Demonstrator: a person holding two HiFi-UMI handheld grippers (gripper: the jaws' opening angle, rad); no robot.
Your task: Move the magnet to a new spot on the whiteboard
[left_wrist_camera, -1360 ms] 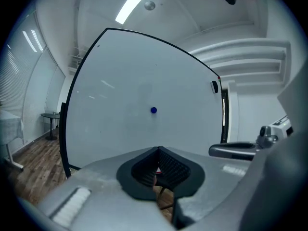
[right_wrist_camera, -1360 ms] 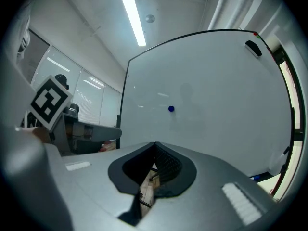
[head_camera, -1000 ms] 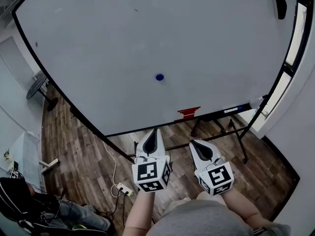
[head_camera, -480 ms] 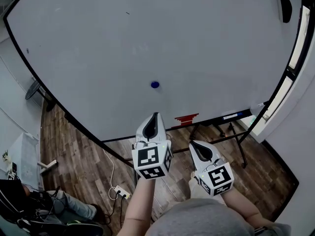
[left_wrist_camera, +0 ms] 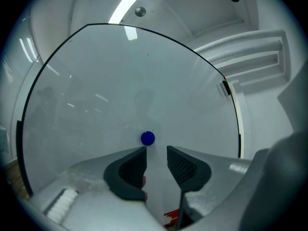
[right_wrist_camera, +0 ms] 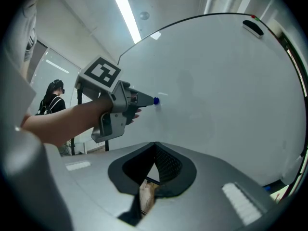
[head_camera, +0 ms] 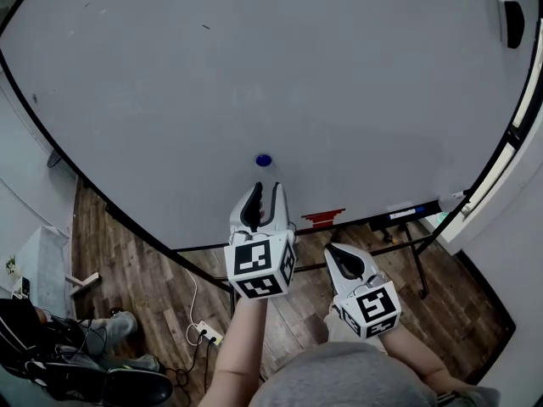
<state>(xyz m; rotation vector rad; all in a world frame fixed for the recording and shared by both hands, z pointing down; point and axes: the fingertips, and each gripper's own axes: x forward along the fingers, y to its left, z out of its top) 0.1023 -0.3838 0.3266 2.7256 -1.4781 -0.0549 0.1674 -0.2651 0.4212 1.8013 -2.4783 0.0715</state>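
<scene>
A person's left gripper [head_camera: 263, 190] is reaching toward a small blue magnet [head_camera: 264, 159] that is sticking to the lower middle of a large whiteboard [head_camera: 356, 83]. Its jaws are opening, with nothing between them; in the left gripper view the magnet is sitting just beyond the tips, slightly toward the left jaw and apart from both. The right gripper [head_camera: 333, 249] is hanging back lower and nearer the body, its jaws pressed together and empty. A black object [head_camera: 512, 12] is clinging to the board's upper right corner, and a red item [head_camera: 324, 218] is resting at its bottom edge above the wooden floor [head_camera: 136, 270].
</scene>
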